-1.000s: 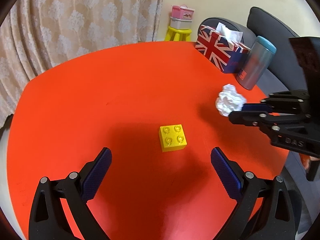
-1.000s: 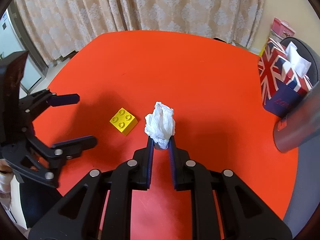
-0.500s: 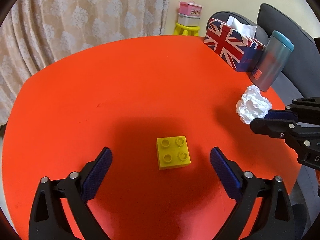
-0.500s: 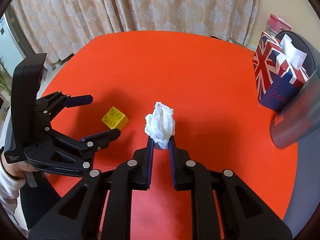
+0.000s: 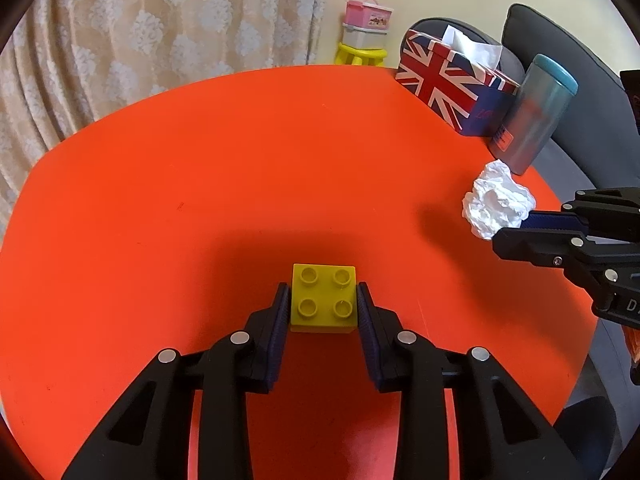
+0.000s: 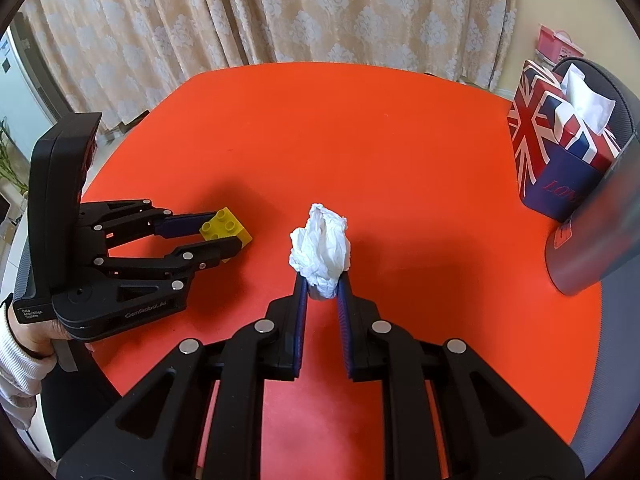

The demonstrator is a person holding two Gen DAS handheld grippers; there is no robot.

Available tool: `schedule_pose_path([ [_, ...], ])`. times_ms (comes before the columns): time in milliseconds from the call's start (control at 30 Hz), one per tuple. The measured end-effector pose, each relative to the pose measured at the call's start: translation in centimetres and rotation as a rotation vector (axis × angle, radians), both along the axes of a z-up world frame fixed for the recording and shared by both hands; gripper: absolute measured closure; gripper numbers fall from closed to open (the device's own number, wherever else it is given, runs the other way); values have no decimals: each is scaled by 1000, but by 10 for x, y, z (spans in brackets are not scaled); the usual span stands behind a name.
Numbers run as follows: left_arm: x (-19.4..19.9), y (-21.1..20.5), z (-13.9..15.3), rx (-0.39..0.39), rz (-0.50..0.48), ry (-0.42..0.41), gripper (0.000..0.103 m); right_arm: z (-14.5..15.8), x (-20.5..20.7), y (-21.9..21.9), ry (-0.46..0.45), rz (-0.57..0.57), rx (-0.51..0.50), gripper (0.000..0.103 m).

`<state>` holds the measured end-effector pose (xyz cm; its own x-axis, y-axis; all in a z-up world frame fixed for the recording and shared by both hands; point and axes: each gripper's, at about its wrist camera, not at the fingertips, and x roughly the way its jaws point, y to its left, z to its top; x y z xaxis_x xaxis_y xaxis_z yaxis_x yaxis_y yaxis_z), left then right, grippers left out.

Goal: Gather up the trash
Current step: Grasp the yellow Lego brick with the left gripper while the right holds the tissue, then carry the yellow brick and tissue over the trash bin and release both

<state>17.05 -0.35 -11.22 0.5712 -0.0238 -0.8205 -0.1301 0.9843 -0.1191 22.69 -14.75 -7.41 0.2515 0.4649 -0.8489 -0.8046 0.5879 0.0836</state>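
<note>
A yellow toy brick (image 5: 323,298) (image 6: 224,226) lies on the round red table (image 5: 200,180). My left gripper (image 5: 322,293) (image 6: 226,234) is closing around it, and its blue pads touch the brick's two sides. A crumpled white tissue wad (image 6: 320,248) (image 5: 496,204) sticks up out of my right gripper (image 6: 323,284) (image 5: 516,228), which is shut on the wad's lower end, a little above the table and to the right of the brick.
A Union Jack tissue box (image 5: 444,80) (image 6: 552,152) and a grey tumbler (image 5: 532,116) stand at the table's right edge, with grey seating (image 5: 580,80) behind. Beyond the table are patterned curtains and a yellow stool (image 5: 362,52). A sleeved hand (image 6: 36,336) holds the left gripper.
The left gripper has come forward and down over the yellow brick, and its wide-open jaws have closed onto the brick's sides. The right gripper has kept still with the tissue wad.
</note>
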Motion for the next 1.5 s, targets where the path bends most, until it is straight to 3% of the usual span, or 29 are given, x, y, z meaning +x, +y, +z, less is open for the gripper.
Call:
schedule_pose_path([
  [300, -30, 0, 26, 15, -23, -25, 71, 18, -21, -1, -23, 7, 34, 88],
  [833, -135, -19, 84, 29, -61, -103, 71, 53, -109, -33, -61, 51, 87, 88],
  [1167, -181, -41, 91, 33, -82, -117, 71, 60, -164, -58, -71, 103, 110, 88],
  [1500, -214, -62, 68, 1, -97, -86, 71, 31, -206, -70, -11, 153, 68, 88],
])
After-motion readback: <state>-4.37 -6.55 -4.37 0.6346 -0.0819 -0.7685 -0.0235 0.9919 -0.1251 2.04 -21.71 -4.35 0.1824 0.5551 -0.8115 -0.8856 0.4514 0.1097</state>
